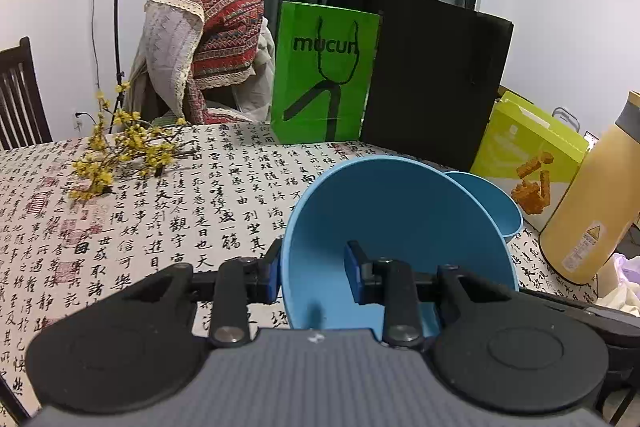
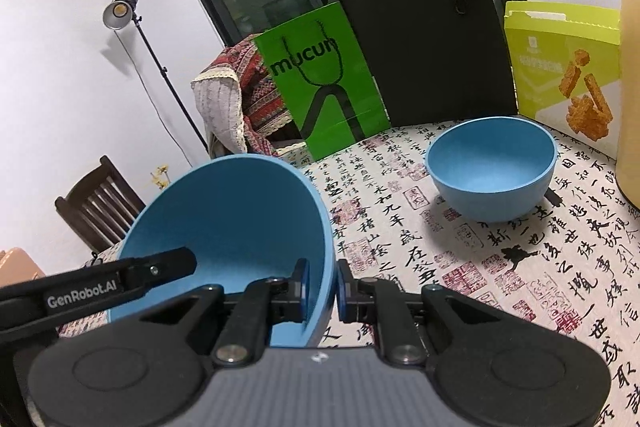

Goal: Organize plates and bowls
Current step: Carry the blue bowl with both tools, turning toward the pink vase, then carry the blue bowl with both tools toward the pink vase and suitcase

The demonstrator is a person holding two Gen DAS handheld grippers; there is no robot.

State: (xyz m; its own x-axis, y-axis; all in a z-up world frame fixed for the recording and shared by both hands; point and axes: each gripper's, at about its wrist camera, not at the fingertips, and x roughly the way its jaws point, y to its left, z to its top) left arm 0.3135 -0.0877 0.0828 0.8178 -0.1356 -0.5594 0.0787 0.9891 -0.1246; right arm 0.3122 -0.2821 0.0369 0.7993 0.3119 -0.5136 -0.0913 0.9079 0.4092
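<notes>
A large blue bowl (image 1: 396,227) is held tilted above the table, between both grippers. My left gripper (image 1: 314,273) straddles its left rim, one finger outside and one inside; the jaws stand fairly wide. My right gripper (image 2: 322,285) is shut on the bowl's right rim (image 2: 326,247). The left gripper's finger (image 2: 160,267) shows inside the bowl in the right wrist view. A second blue bowl (image 2: 492,167) stands upright on the table, beyond and to the right; its edge shows behind the held bowl in the left wrist view (image 1: 496,203).
The table (image 1: 160,227) has a calligraphy-print cloth. Yellow flower twigs (image 1: 120,155) lie at far left. A green bag (image 1: 324,75), a black bag (image 1: 436,79) and a snack box (image 2: 568,75) stand at the back. A yellow bottle (image 1: 592,203) stands at right.
</notes>
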